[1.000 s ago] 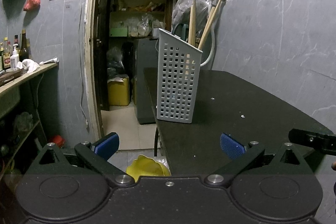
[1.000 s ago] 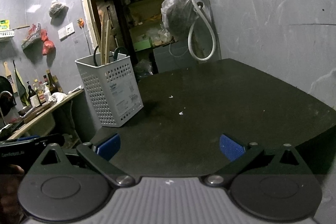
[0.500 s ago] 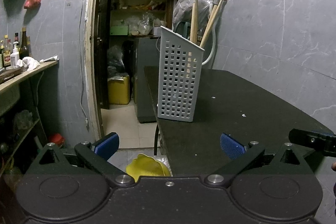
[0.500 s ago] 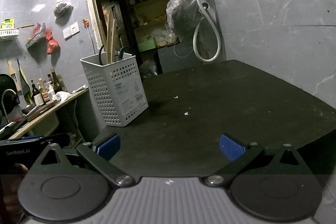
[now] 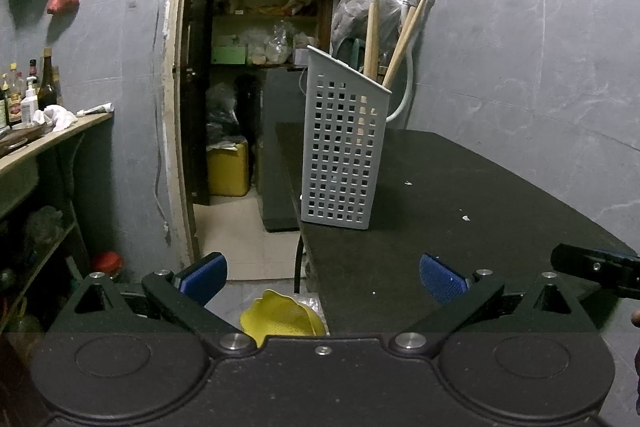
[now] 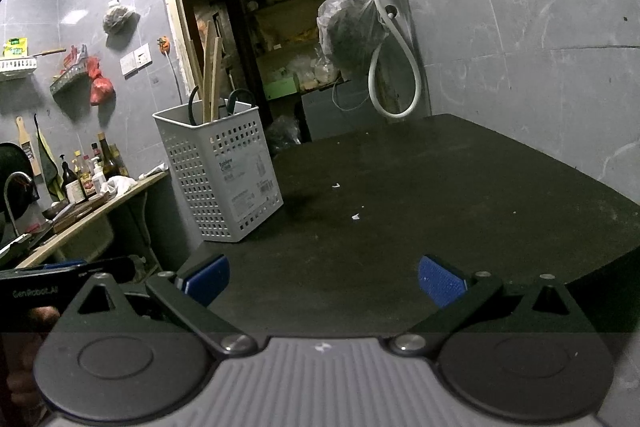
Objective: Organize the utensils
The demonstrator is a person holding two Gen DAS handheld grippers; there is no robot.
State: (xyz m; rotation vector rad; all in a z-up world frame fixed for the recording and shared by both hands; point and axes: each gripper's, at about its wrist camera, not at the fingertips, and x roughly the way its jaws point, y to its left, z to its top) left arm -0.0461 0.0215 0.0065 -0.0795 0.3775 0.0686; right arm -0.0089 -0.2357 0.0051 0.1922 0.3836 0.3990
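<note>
A pale grey perforated utensil holder stands upright near the left edge of the black table. Wooden sticks and dark scissor-like handles poke out of its top. My left gripper hangs open at the table's near left corner, well short of the holder, with nothing between its blue pads. My right gripper is open too, over the table's front edge, empty, with the holder ahead and to its left.
A doorway opens behind the table onto a storeroom with shelves. A wooden counter with bottles runs along the left wall. A yellow bowl lies on the floor below. A tap with white hose and a bag hang on the wall.
Both views have drifted slightly; the holder sits a little further right in the right wrist view. Both grippers stay open and empty.
</note>
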